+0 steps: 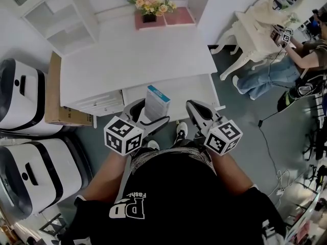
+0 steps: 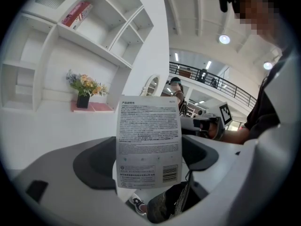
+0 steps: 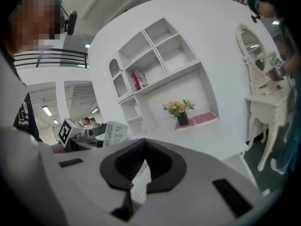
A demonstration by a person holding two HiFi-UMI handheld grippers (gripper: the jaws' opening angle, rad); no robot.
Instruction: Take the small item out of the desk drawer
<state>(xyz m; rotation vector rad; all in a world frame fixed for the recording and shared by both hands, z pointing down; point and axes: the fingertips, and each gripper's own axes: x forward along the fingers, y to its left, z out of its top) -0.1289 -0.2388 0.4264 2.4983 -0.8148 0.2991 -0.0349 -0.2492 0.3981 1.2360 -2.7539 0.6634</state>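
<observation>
A small white box with a blue top (image 1: 157, 101) stands upright between the jaws of my left gripper (image 1: 149, 114), just above the open white desk drawer (image 1: 190, 89). In the left gripper view the box's printed back (image 2: 148, 147) fills the gap between the dark pads (image 2: 94, 166); the left gripper (image 2: 148, 164) is shut on it. My right gripper (image 1: 193, 107) hovers beside it over the drawer's right part, shut and holding nothing. In the right gripper view its jaws (image 3: 142, 149) meet, and the box (image 3: 115, 132) shows at the left.
The white desk top (image 1: 138, 50) carries a flower pot (image 1: 149, 7) on a pink mat at its back edge. White shelves (image 1: 56, 17) rise at the back left. A cardboard box (image 1: 59, 93) and two white machines (image 1: 23, 103) stand left. A dressing table (image 1: 258, 29) and a seated person (image 1: 286, 68) are right.
</observation>
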